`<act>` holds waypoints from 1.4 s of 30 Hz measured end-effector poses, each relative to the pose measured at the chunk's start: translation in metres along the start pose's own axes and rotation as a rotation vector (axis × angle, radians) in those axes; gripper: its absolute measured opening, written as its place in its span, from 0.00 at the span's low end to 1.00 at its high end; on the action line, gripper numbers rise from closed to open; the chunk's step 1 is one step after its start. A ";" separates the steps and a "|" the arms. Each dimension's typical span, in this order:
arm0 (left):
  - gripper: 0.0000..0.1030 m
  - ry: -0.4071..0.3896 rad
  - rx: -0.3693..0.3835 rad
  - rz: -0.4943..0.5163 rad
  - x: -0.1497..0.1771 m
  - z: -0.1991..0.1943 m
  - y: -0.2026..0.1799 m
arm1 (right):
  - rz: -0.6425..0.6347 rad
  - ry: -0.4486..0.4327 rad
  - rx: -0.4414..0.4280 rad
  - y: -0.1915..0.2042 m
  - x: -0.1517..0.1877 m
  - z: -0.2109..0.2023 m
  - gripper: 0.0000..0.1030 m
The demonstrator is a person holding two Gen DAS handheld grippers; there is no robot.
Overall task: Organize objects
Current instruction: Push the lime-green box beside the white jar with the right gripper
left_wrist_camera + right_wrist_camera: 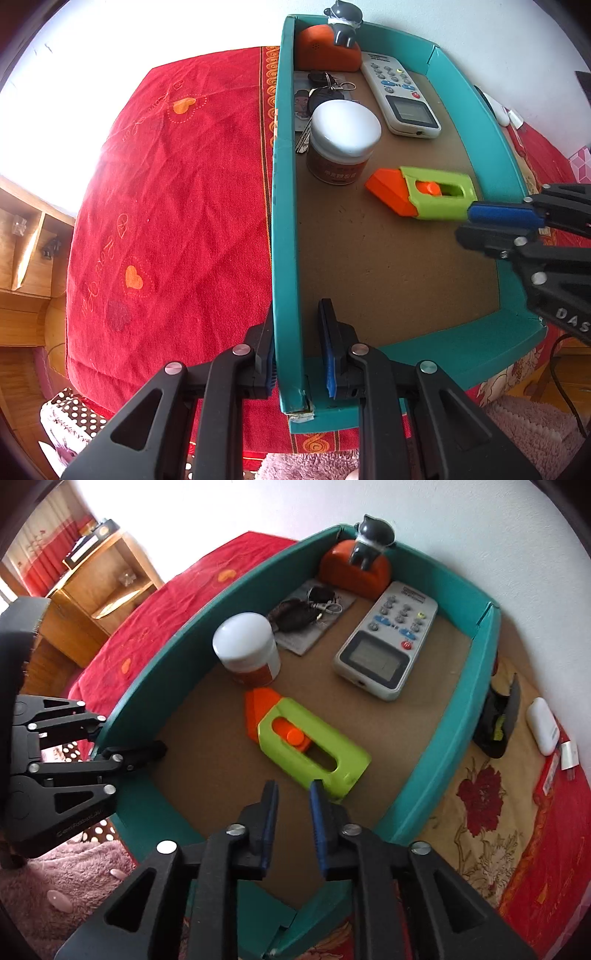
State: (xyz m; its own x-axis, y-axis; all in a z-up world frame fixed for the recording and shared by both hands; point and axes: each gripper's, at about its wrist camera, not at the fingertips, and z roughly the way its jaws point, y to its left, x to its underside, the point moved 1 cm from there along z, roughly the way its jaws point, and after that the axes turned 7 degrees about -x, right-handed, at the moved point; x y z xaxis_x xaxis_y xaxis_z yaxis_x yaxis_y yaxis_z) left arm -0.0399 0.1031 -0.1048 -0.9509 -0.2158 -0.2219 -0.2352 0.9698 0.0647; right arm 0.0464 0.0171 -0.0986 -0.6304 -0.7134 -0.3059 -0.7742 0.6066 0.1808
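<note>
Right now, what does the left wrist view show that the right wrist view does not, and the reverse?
Only the left wrist view: the left hand-held gripper clamped on the teal box wall, seen up close.

Only the right wrist view: beside the box, a black holder and a white case seen clearly on the floral cloth.

Both: the green and orange toy, white-lidded jar, remote control, keys, and the right hand-held gripper, open, not gripping the toy.

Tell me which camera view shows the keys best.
The right wrist view shows the keys best: the whole bunch lies open on a card inside the teal box. In the left wrist view the white-lidded jar hides part of the keys.
</note>
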 end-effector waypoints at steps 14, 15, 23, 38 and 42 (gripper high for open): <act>0.16 0.000 -0.001 0.001 0.000 -0.001 0.000 | -0.051 0.023 0.121 -0.002 -0.017 0.013 0.23; 0.16 0.000 -0.001 0.002 0.000 -0.001 0.000 | -0.052 0.022 0.136 -0.004 -0.016 0.011 0.23; 0.16 -0.002 0.000 0.001 0.002 -0.001 0.002 | -0.165 0.003 0.193 -0.002 -0.029 0.016 0.23; 0.16 -0.002 0.000 -0.003 0.003 -0.002 0.002 | -0.044 -0.082 0.026 -0.001 -0.019 -0.004 0.42; 0.16 -0.001 0.001 -0.005 0.004 -0.002 0.002 | 0.047 -0.144 -0.009 -0.017 -0.009 -0.030 0.53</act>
State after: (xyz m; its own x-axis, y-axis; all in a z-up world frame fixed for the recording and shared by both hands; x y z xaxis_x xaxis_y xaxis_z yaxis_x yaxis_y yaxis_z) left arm -0.0442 0.1041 -0.1033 -0.9493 -0.2209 -0.2235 -0.2402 0.9687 0.0628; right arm 0.0636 0.0024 -0.0712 -0.6522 -0.6262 -0.4273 -0.7447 0.6345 0.2068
